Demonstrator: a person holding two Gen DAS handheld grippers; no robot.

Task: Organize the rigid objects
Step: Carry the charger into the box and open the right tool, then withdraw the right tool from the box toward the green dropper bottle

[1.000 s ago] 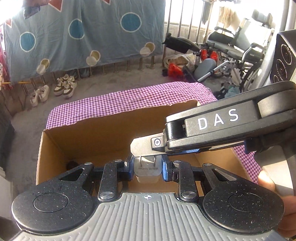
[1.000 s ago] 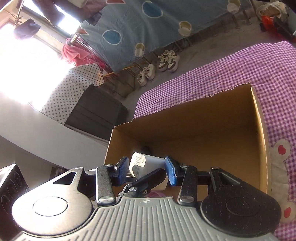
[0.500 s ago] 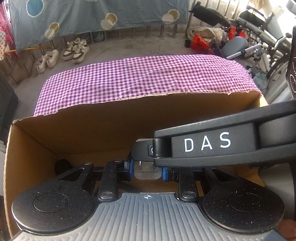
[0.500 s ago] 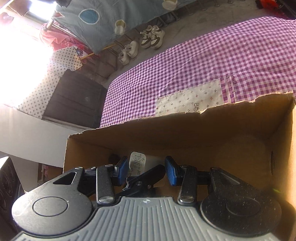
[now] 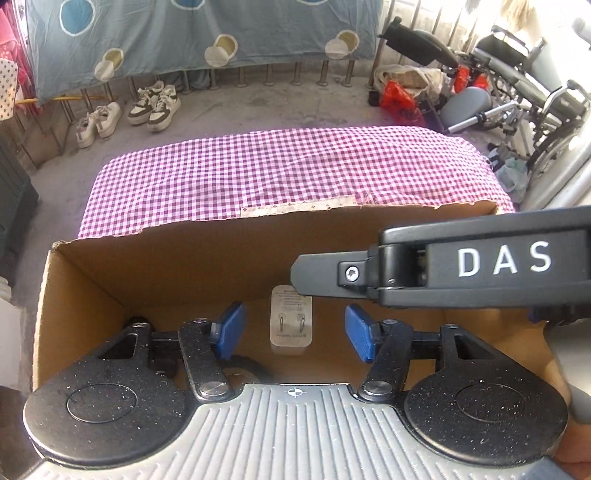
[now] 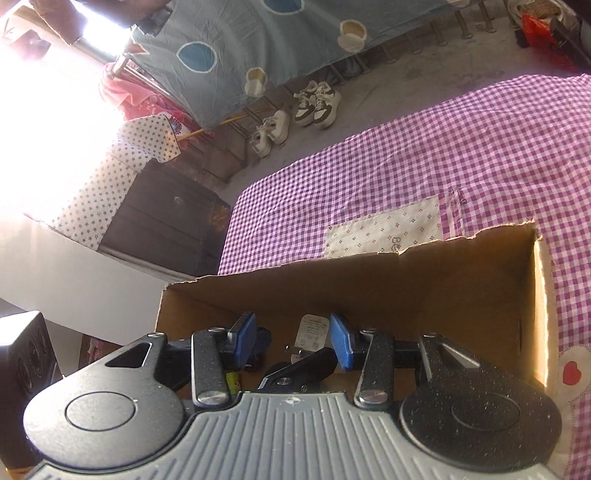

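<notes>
A white plug-in charger (image 5: 291,320) lies on the floor of an open cardboard box (image 5: 207,254), prongs up. My left gripper (image 5: 293,336) is open above it, blue pads on either side and clear of it. The black arm marked DAS (image 5: 461,271) of the other gripper crosses over the box from the right. In the right wrist view the charger (image 6: 313,332) shows between the blue pads of my right gripper (image 6: 293,339), which is open inside the box (image 6: 406,284); a black arm (image 6: 301,369) lies below it.
A dark object (image 5: 240,363) lies on the box floor by the left pad. The box stands on a purple checked cloth (image 5: 288,173). Shoes (image 5: 155,105), a wheelchair (image 5: 517,85) and a hanging blue sheet (image 5: 184,29) are beyond the table.
My left gripper has opened and let go of the white charger, which now rests on the box floor. The DAS arm has drawn back to the right. The right gripper's pads have spread.
</notes>
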